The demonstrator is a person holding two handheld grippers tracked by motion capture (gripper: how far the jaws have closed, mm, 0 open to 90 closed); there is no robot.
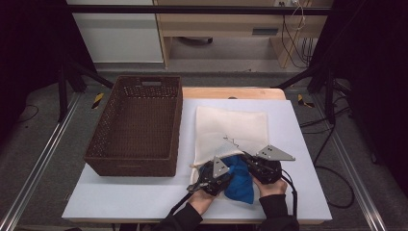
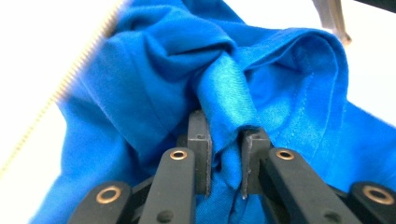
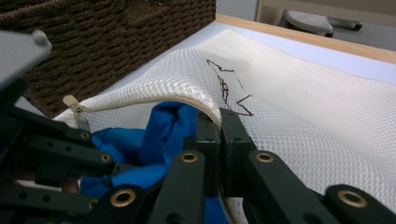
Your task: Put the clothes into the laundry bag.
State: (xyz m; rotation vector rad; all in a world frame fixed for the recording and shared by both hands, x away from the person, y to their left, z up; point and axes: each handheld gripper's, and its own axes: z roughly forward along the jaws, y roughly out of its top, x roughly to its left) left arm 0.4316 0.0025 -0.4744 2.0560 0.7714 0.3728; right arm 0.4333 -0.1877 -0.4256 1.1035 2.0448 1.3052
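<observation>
My left gripper [image 2: 224,163] is clenched on a bunched fold of the blue cloth [image 2: 154,93], the fabric pinched between its two black pads. My right gripper [image 3: 219,140] is clamped tight on the zipped edge of the white mesh bag [image 3: 299,93], lifting that lip so the mouth gapes. The blue cloth lies at the near edge of the table [image 1: 144,197], half inside the bag's near opening and half spilling out toward me. From the high view the bag [image 1: 231,127] stretches away from my hands toward the far side, flat on the white tabletop. The brown wicker basket [image 1: 137,125] stands just left of the bag, well clear of both grippers
</observation>
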